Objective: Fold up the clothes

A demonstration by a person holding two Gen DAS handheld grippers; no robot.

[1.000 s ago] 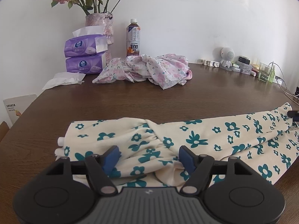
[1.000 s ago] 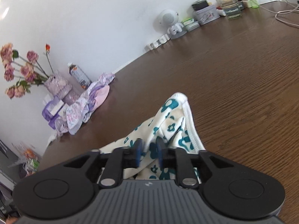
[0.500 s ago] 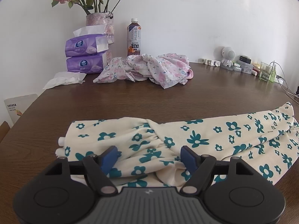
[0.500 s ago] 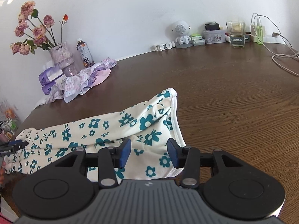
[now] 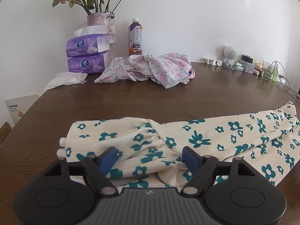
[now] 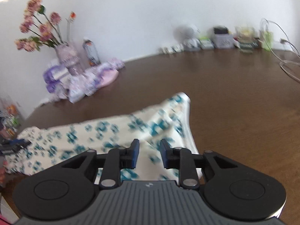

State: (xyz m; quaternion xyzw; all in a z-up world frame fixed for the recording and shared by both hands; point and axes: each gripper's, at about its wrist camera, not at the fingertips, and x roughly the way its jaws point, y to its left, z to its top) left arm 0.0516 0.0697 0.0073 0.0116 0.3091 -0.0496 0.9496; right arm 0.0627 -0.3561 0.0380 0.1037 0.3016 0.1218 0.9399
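A cream garment with teal flowers [image 5: 196, 136] lies stretched across the near part of the brown table [image 5: 150, 101]. My left gripper [image 5: 149, 153] is open wide just above its gathered left end, fingers astride the folds and holding nothing. In the blurred right wrist view the same garment [image 6: 112, 131] runs to the left from its narrow end. My right gripper [image 6: 149, 146] hovers over that end, open with a narrow gap. The cloth lies under the fingers, not pinched between them.
A crumpled pink floral garment [image 5: 150, 69] lies at the back by a bottle [image 5: 135, 37], purple tissue packs [image 5: 86, 56], a flower vase [image 5: 101, 24] and a loose tissue [image 5: 65, 78]. Small items [image 5: 243, 63] and a cable [image 6: 286, 63] line the far right edge.
My right gripper let go of the garment's end, swung level and opened wide; its gap has now narrowed. The released end lies flatter on the table. My left gripper stayed open and hardly moved.
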